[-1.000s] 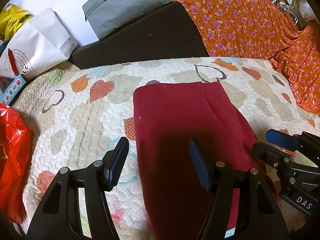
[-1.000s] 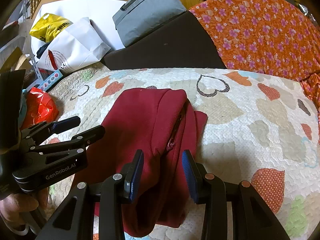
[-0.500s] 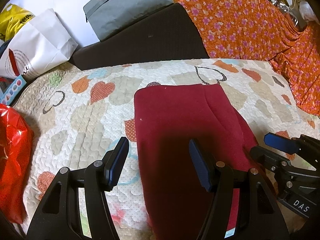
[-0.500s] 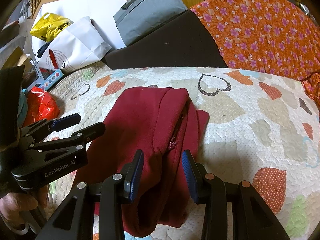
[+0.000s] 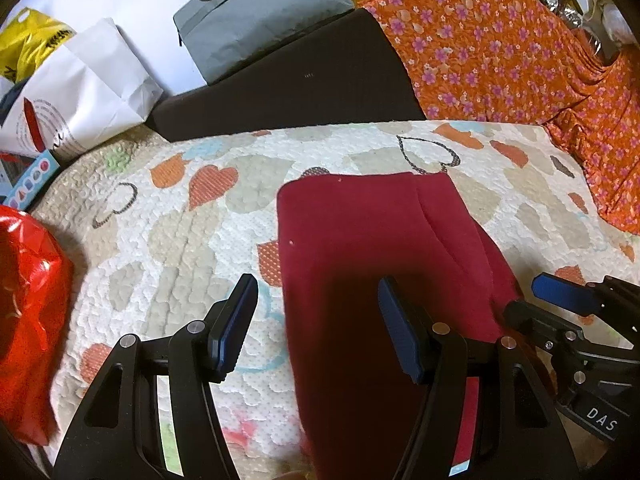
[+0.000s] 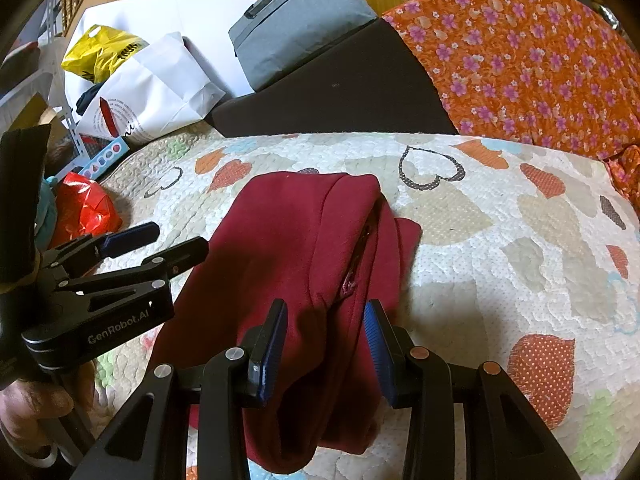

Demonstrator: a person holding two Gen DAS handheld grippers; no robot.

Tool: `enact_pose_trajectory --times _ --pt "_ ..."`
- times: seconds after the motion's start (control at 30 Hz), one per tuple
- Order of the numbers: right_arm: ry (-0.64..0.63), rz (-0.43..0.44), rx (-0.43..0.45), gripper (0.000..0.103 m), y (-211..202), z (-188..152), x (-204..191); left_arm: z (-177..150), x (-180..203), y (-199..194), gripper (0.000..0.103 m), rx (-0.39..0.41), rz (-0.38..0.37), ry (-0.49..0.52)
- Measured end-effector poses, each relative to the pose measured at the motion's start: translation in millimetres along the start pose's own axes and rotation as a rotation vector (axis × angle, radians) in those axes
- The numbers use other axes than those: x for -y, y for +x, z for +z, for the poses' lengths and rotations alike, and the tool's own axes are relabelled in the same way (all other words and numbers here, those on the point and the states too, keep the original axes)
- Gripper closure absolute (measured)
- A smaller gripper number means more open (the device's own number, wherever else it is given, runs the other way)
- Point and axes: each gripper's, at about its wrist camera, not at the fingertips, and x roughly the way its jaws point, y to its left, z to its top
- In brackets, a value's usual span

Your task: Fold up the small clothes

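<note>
A dark red garment (image 5: 372, 264) lies folded lengthwise on a heart-patterned quilt (image 5: 168, 240); it also shows in the right wrist view (image 6: 296, 264), with a layered edge and a slit along its right side. My left gripper (image 5: 316, 324) is open and empty, its jaws astride the garment's left edge just above the cloth. My right gripper (image 6: 326, 344) is open and empty over the garment's near right part. Each gripper shows in the other's view: the right one (image 5: 560, 300), the left one (image 6: 144, 244).
A dark wedge cushion (image 5: 288, 88) and a grey bag (image 5: 256, 16) stand behind the quilt. An orange flowered cloth (image 5: 520, 56) covers the back right. A white paper bag (image 5: 80, 108), a yellow bag (image 5: 28, 44) and a red plastic bag (image 5: 28, 304) lie at the left.
Both grippers have drifted slightly back toward the near end of the garment. Both stay open. The garment has not moved.
</note>
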Motion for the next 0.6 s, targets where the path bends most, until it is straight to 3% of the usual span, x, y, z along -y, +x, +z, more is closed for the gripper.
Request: enact_pose_trajectory --times 0.37,0.6 --pt "0.001 0.0 0.0 0.065 -0.2 -0.5 -0.4 3.6 -11.7 -2.2 0.034 -0.003 -0.043 -0.067" --pt "0.003 0.001 0.002 0.065 0.1 -0.8 -0.5 4.0 -10.6 -5.9 0.034 0.03 -0.031 -0.05"
